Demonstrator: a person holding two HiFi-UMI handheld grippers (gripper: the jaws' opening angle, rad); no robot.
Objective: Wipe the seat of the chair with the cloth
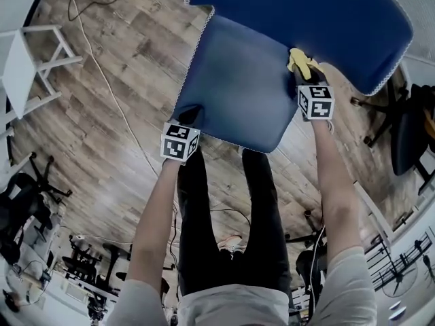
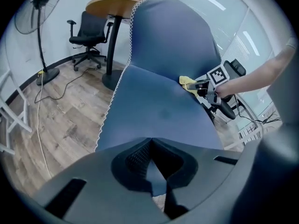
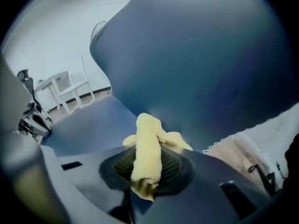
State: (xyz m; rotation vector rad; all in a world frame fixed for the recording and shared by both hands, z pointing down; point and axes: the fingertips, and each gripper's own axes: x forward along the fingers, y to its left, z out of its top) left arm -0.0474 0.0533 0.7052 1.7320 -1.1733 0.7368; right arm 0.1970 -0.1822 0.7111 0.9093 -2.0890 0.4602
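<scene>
1. Right gripper (image 3: 145, 168): the jaws are clamped on the cloth (image 3: 147, 150), which fills the gap between them and sticks out past the tips.
2. Cloth: pale yellow and soft. It is bunched into a thick roll that runs lengthwise through the jaws. A frayed end hangs at the near side, and two short lobes spread out at the far end.
3. Position of the cloth: its far end lies on the blue seat (image 3: 88, 120), right at the crease where the seat meets the backrest (image 3: 201, 64). In the head view this is the rear right part of the seat (image 1: 238, 90).
4. Left gripper (image 2: 152, 142): the jaws are closed, with the tips meeting. I see nothing held at the tips. The gap behind them shows blue seat fabric and a sliver of floor.
5. In the head view the left gripper (image 1: 189, 117) sits at the front left corner of the seat, well apart from the right gripper (image 1: 303, 73).
6. Chair: the seat and backrest (image 1: 306, 19) are upholstered in plain blue, with a white scalloped trim (image 2: 114, 101) along the edge.
7. Surroundings: a wood-plank floor (image 1: 115, 94), a round table (image 2: 112, 6), a black office chair (image 2: 88, 34) and a standing fan (image 2: 39, 13).
</scene>
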